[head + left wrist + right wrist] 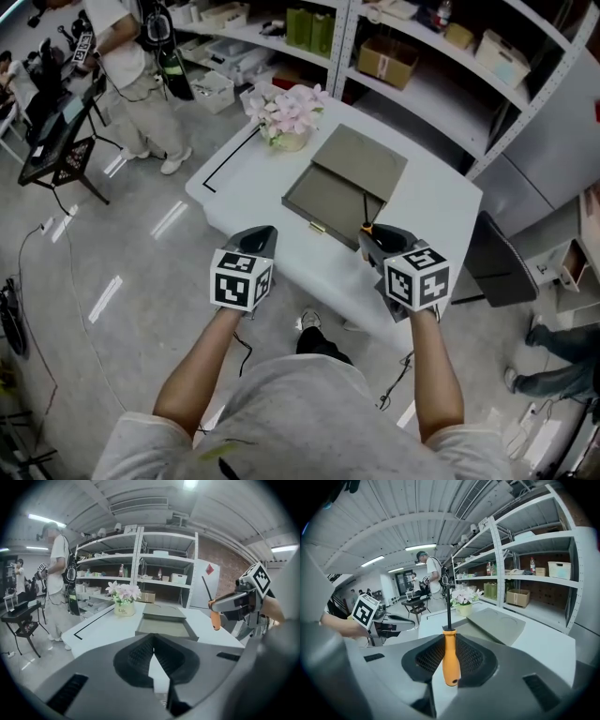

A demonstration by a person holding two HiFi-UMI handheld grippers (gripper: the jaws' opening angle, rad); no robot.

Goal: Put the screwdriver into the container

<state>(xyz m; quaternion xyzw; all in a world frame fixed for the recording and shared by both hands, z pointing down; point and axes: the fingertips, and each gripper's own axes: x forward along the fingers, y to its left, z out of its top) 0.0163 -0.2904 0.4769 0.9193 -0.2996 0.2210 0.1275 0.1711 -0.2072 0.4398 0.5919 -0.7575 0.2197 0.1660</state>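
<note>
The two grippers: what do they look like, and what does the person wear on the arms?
Both the left gripper and right gripper are dark grey with ribbed, wedge-shaped jaws and a white cube of black square markers. The light grey T-shirt has short sleeves.

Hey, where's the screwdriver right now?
The screwdriver is in the right hand-held gripper, orange handle clamped between its jaws, shaft up, right of centre in the head view beside the open grey container's near right corner.
</note>
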